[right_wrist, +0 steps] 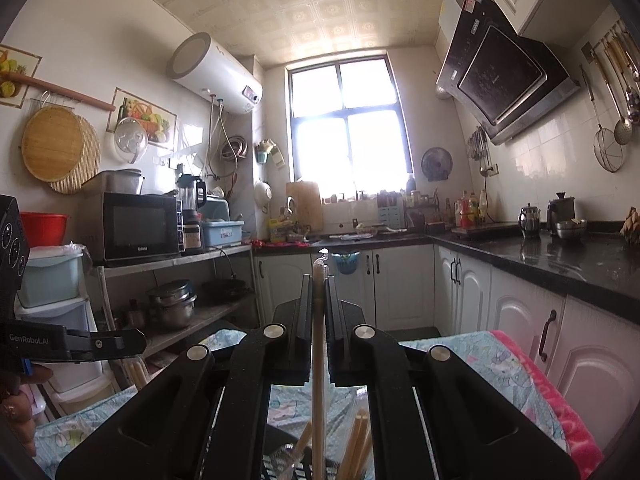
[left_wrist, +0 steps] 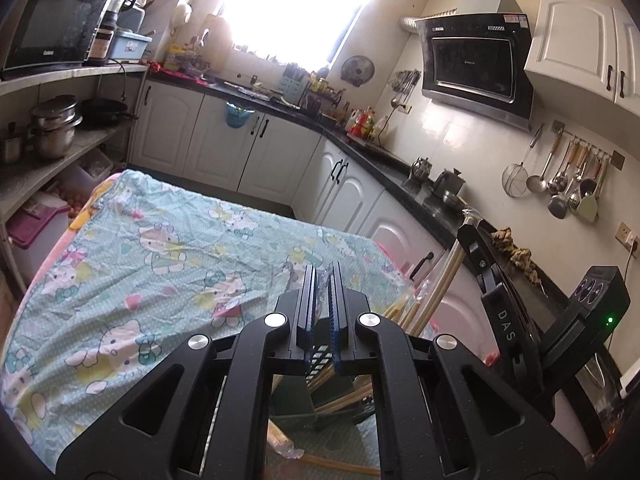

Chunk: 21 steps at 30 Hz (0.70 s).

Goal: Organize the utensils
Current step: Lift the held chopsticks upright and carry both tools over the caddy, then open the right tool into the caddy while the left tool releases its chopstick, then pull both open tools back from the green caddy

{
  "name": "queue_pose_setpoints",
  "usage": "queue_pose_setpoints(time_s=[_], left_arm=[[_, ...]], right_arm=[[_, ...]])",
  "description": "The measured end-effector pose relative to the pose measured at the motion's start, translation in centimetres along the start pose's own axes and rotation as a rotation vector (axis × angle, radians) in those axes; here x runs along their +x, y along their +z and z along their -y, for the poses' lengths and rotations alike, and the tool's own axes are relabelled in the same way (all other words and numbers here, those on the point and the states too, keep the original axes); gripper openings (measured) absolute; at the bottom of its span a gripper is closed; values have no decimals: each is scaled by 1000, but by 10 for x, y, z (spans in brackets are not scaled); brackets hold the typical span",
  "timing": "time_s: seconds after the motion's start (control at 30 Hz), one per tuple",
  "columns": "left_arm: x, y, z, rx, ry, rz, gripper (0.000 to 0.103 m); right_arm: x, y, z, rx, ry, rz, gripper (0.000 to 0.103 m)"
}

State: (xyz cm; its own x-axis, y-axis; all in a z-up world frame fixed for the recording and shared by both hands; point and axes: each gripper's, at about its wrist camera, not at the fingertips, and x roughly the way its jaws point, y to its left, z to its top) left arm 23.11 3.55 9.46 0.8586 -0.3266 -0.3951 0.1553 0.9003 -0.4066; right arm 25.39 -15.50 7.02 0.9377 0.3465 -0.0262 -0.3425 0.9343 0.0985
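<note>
My right gripper (right_wrist: 319, 280) is shut on a pair of wrapped wooden chopsticks (right_wrist: 319, 344) that run upright between its fingers, the wrapper tip sticking out above. Below it, more chopsticks (right_wrist: 358, 436) stand in a dark slotted utensil holder (right_wrist: 288, 468). My left gripper (left_wrist: 322, 270) has its jaws nearly closed with only a thin gap; whether it grips something I cannot tell. Under it lie the dark holder (left_wrist: 294, 398) and several chopsticks (left_wrist: 344, 398). The right gripper (left_wrist: 486, 264) shows in the left wrist view, holding chopsticks (left_wrist: 434, 300).
A table under a Hello Kitty cloth (left_wrist: 160, 260) carries the holder. A wrapped chopstick pair (left_wrist: 280, 438) lies on it. Black counters (right_wrist: 560, 256) and white cabinets (left_wrist: 248, 152) ring the room. A shelf with a microwave (right_wrist: 140, 226) and pots (right_wrist: 172, 304) stands left.
</note>
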Motion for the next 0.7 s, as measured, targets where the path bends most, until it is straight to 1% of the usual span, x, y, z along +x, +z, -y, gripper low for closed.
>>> queue_pose_setpoints(time_s=[0.17,0.2,0.27,0.3,0.37,0.43,0.47,0.5,0.53,0.57,0.63,0.7], left_arm=[[1,-4,-2,-7,3,-16,3],[1,-5,-2,-8,4,-19,4],[1,-7,-3,-10,5,-22,8],[0,-7,-3,-11,5,-22,8],[-2,-7,-3,-11,5,-23,10],[-3,-7,-2,-8,5,-19,19],[-4,-7,-2,-7,5,-18,21],[-6,-7,-2,-7,6,-16,23],[-7,-7,-2,-8,7,-15,28],[-9,-7,-2,-9,9,-13,32],[-13,-6,-2,-13,10,-10,42],[-18,-6,-2,-21,6,-5,48]], right_arm=[[-1,-10,-3,-13,8,-41,6],[-2,-12,-4,-13,9,-46,7],[-3,-14,-5,-10,11,-53,13],[-5,-16,-4,-8,8,-56,20],[-7,-16,-3,-4,13,-63,21],[-11,-17,-4,-10,12,-70,22],[-14,-16,-5,-13,15,-73,23],[-16,-16,-5,-14,17,-73,26],[-19,-15,-6,-16,19,-73,30],[-20,-15,-6,-19,19,-76,32],[-24,-13,-8,-32,4,-97,33],[-27,-12,-8,-29,6,-111,35]])
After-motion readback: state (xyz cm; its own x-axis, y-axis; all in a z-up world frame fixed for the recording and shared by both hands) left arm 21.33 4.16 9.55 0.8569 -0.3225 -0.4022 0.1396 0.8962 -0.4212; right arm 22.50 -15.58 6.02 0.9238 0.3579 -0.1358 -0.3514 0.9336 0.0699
